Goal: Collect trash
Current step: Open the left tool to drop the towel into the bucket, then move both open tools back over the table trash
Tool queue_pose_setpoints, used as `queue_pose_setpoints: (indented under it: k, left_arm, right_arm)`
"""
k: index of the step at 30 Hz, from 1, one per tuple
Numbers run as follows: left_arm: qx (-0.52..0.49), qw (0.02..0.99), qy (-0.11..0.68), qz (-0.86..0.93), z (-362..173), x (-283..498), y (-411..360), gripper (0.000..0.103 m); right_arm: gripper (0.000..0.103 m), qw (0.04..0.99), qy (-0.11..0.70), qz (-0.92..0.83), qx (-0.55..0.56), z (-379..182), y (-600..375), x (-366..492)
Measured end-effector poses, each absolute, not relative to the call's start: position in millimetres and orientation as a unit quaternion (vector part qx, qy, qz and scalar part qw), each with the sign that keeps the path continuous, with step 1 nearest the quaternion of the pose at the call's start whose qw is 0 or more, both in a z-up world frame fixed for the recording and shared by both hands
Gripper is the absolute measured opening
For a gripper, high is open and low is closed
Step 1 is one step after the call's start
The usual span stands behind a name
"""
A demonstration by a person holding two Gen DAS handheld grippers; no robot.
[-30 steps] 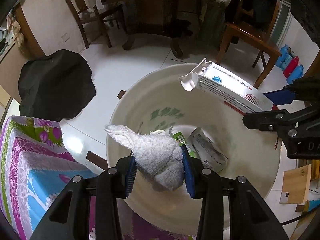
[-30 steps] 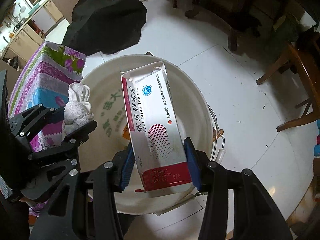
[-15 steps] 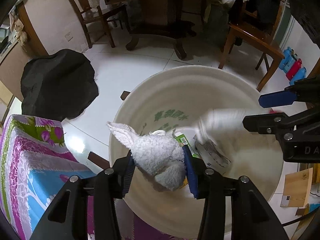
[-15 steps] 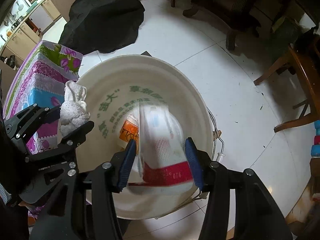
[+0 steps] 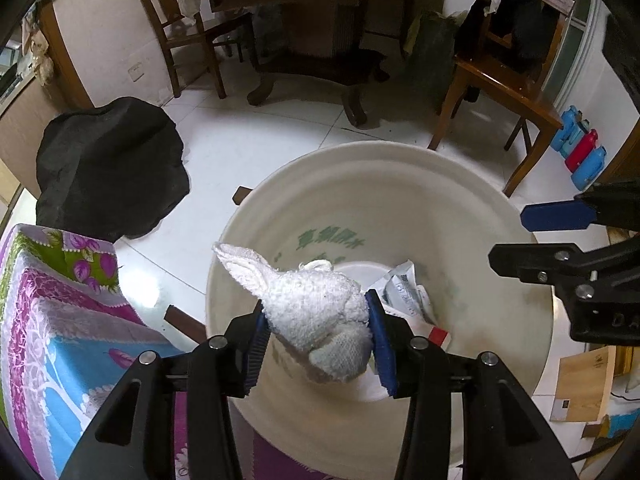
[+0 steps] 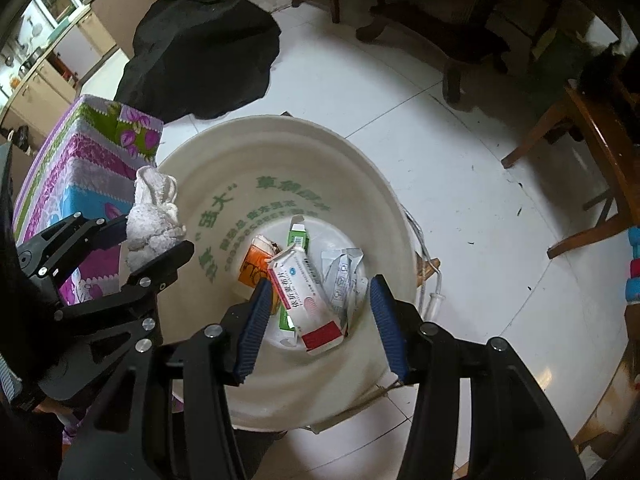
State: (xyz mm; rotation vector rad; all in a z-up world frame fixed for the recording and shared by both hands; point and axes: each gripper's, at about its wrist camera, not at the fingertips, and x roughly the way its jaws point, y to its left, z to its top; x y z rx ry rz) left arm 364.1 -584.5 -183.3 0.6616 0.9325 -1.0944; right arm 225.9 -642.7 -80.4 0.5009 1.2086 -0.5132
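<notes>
A cream plastic bucket [image 5: 460,184] [image 6: 248,148] stands on the white tile floor. My left gripper [image 5: 318,334] is shut on a crumpled white cloth [image 5: 312,304] and holds it over the bucket's near left side; the cloth also shows in the right wrist view [image 6: 154,216]. My right gripper [image 6: 320,320] is open and empty above the bucket. A white and red medicine box [image 6: 306,298] lies at the bucket's bottom on a green box [image 6: 298,236], an orange box [image 6: 254,266] and a crumpled wrapper [image 6: 342,276].
A table with a purple, blue and green floral cloth [image 5: 52,320] [image 6: 80,176] stands left of the bucket. A black bag [image 5: 108,168] [image 6: 204,52] lies on the floor beyond it. Wooden chairs [image 5: 500,80] and a dark table [image 5: 312,20] stand behind.
My right gripper opened and let go of the white and red medicine box, which fell to the bucket's bottom. My left gripper still holds the cloth and has barely moved.
</notes>
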Motion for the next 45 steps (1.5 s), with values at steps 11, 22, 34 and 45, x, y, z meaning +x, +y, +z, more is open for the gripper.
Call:
queue_pose_setpoints:
  k: [11, 22, 34, 45]
  left_arm:
    - [0.281, 0.693, 0.395, -0.533, -175, 352, -579, 0.062]
    - [0.273, 0.707, 0.377, -0.532, -158, 348, -571, 0.063]
    - [0.246, 0.778, 0.294, -0.498, -113, 323, -449, 0.063]
    - [0.165, 0.861, 0.287, -0.386, -94, 344, -260, 0.063]
  right_arm:
    - [0.049, 0.772, 0.541, -0.249, 0.223, -71, -646, 212]
    - [0.049, 0.78, 0.532, -0.24, 0.224, -70, -637, 209]
    - [0.049, 0.877, 0.376, -0.205, 0.216, -25, -572, 197]
    - [0.049, 0.932, 0.323, -0.103, 0.132, -20, -449, 239]
